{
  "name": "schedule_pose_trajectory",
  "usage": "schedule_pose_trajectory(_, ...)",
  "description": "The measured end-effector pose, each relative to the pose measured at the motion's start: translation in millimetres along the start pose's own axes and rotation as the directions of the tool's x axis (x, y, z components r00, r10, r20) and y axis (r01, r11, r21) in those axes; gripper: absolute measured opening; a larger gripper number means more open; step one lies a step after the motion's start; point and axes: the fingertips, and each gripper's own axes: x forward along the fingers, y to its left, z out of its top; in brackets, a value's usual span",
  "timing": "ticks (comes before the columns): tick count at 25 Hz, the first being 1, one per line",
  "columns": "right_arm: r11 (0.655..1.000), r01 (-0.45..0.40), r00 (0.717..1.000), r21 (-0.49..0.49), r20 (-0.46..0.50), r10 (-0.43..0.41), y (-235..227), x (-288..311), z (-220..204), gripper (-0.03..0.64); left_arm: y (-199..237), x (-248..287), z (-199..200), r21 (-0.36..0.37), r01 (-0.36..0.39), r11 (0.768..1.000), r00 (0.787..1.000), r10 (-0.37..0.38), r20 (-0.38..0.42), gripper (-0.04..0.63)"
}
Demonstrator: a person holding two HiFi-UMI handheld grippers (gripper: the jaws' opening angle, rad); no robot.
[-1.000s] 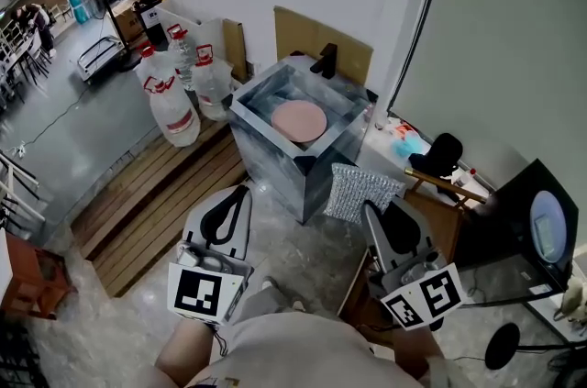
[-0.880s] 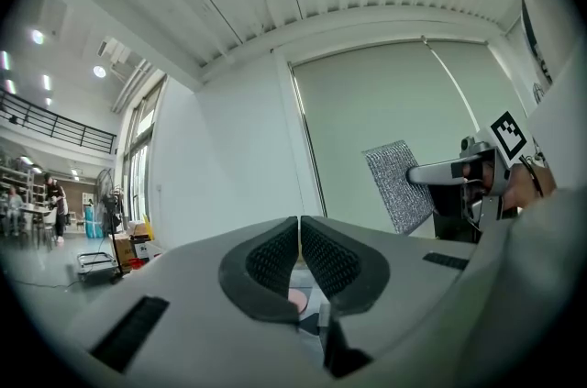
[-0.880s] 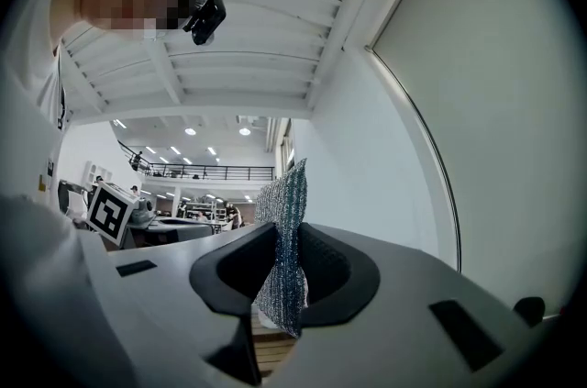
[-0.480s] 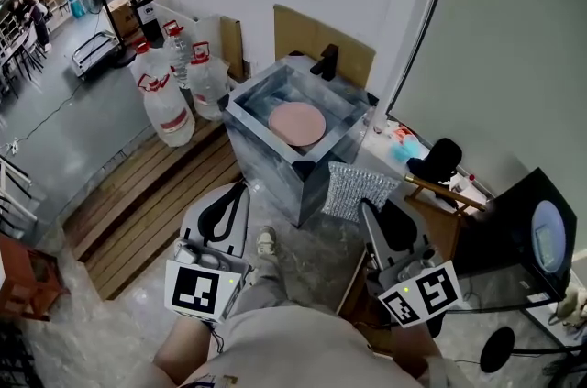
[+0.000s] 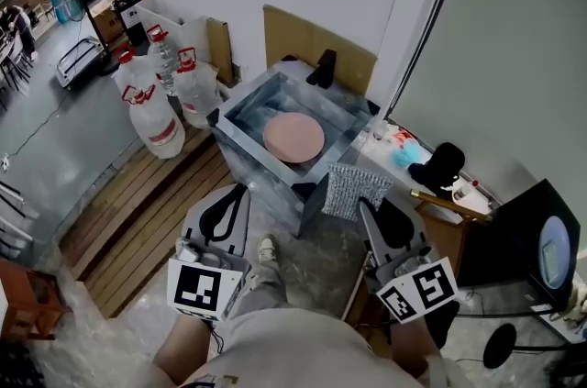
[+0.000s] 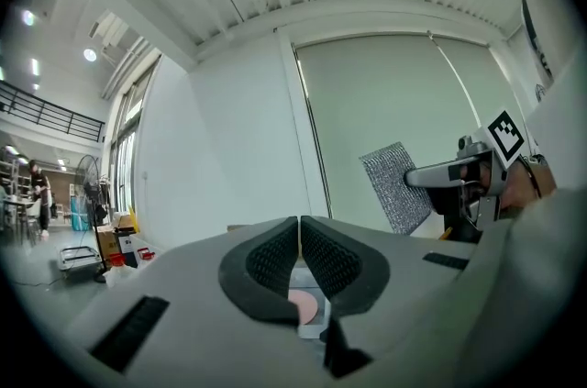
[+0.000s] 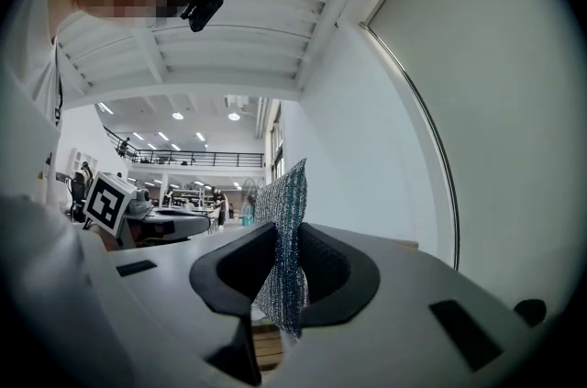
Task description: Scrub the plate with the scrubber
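1. Left gripper point(image 6: 300, 235): jaws pressed together with nothing between them, held level close to the person's body
2. Right gripper point(image 7: 280, 260): jaws pinching the scrubber point(image 5: 356, 191), a silvery mesh sheet that stands on edge between the pads and projects past the tips
3. Plate point(image 5: 293, 137): pink and round, lying flat on the floor of the basin point(image 5: 246, 146), ahead of both grippers and well apart from them; scrubbing has not begun
4. Hazard A: only the near edge of the mesh appears to be gripped, so pressing it on the plate may fold the limp sheet or drag it out of the pads
5. Hazard B: the plate looks unsecured, so unless the left gripper braces it, strokes may slide it against the basin wall
6. Hazard C: the basin's raised rim stands between scrubber and plate, so a low approach could snag the mesh on it
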Motion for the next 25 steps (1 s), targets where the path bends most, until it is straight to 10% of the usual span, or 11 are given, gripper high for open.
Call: schedule_pose_trajectory(25, 0.989, 0.143, 0.965, 0.035, -0.228, -0.131, -115, 323, -93, 0.104, 205, 285, -113, -0.033, 0.250, 0.968, 0.949, -0.252, -0.189, 0.025)
